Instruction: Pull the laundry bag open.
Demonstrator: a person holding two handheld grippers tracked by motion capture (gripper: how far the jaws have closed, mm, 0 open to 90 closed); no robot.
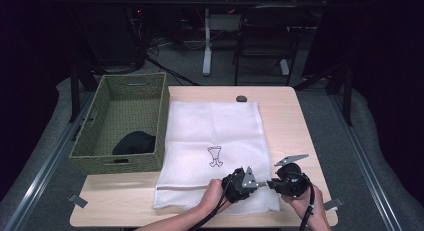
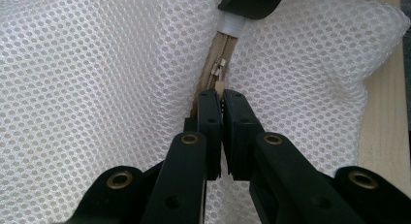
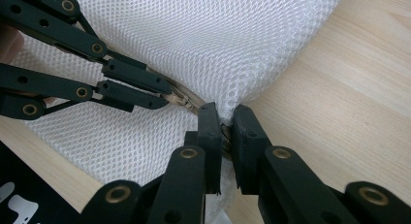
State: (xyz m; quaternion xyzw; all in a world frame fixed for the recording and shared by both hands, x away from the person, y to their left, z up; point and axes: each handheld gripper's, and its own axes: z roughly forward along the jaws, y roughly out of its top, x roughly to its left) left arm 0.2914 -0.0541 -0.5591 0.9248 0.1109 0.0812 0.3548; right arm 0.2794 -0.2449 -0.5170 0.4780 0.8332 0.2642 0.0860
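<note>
High view, bench: a light wooden bench (image 1: pixel 300 141) carried a white mesh laundry bag (image 1: pixel 215 136) lying flat at its middle, with a small black printed figure (image 1: pixel 215 156) on the mesh.
High view, basket: a green woven basket (image 1: pixel 100 121) stood just left of the bag, touching its edge, with a black garment (image 1: pixel 134 142) in its near corner.
High view, grippers: the left gripper (image 1: pixel 257 183) and the right gripper (image 1: pixel 270 183) met tip to tip over the bag's near right corner, each carried by a hand coming in from the bottom edge.
High view, small item: a dark rounded object (image 1: pixel 241 98) lay on the bench beyond the bag's far edge; its kind could not be told.
Left gripper view, zipper: a beige zipper (image 2: pixel 213 64) ran along the mesh, its metal pull tab (image 2: pixel 219 71) lying just ahead of the jaws.
Left gripper view, gripper state: the left gripper (image 2: pixel 222 99) was closed, pinching the zipper tape just short of the tab.
Right gripper view, gripper state: the right gripper (image 3: pixel 227 118) was closed on the bag's corner, where mesh and zipper end met.
Right gripper view, other gripper: the left gripper's jaws, closed along the zipper, lay just beside.
Right gripper view, bag position: the corner was raised slightly off the bench.
</note>
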